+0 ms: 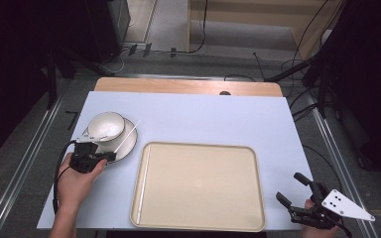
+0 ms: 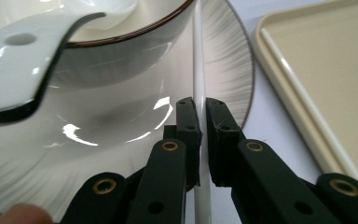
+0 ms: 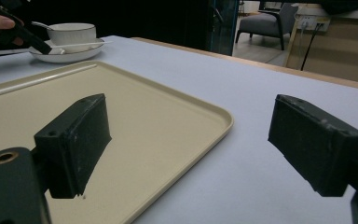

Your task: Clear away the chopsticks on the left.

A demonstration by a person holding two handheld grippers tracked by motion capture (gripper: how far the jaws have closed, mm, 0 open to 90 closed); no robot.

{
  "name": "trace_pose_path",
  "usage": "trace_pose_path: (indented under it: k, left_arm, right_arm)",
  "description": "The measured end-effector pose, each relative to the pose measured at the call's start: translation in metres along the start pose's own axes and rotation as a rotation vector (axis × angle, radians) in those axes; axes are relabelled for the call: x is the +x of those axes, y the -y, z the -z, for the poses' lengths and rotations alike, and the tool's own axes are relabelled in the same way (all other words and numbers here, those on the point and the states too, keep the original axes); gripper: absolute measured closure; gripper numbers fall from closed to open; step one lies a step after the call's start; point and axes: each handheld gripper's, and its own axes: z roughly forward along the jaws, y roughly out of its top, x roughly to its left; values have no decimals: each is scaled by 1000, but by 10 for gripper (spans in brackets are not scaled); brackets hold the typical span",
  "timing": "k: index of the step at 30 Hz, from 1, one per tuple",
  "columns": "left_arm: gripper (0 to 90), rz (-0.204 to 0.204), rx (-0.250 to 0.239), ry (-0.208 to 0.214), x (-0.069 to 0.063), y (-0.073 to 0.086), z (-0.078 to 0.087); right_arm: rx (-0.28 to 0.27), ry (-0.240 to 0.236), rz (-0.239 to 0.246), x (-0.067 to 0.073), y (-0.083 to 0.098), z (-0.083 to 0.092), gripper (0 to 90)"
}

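A white bowl [image 1: 106,125] [image 2: 121,51] [image 3: 72,33] stands on a white plate [image 1: 127,144] [image 2: 74,140] at the table's left. A white spoon [image 2: 23,60] rests in the bowl. A thin white chopstick [image 1: 128,136] [image 2: 198,56] lies slanted across the plate's right side. My left gripper [image 1: 110,156] [image 2: 203,105] is shut on the chopstick's near end, its pads pressed against both sides. A second white chopstick [image 1: 144,183] [image 3: 37,80] lies along the left inner edge of the beige tray [image 1: 198,168] [image 3: 135,121]. My right gripper [image 1: 288,187] [image 3: 191,135] hovers open and holds nothing, off the tray's right front corner.
The tray sits at centre front on a pale blue mat [image 1: 203,114], right beside the plate. A bare wooden strip [image 1: 188,86] runs along the table's far edge. Cables and dark stands surround the table on the floor.
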Motion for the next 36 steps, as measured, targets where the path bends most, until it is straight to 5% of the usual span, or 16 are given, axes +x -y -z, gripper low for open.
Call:
trace_pose_path:
  k: [7, 36]
  left_arm:
    - [850, -2, -43, 22, -23, -1, 8]
    - [847, -9, 14, 176, -109, 17, -13]
  right_arm:
    - [3, 3, -1, 0, 0, -1, 129]
    - [-7, -5, 10, 0, -1, 0, 129]
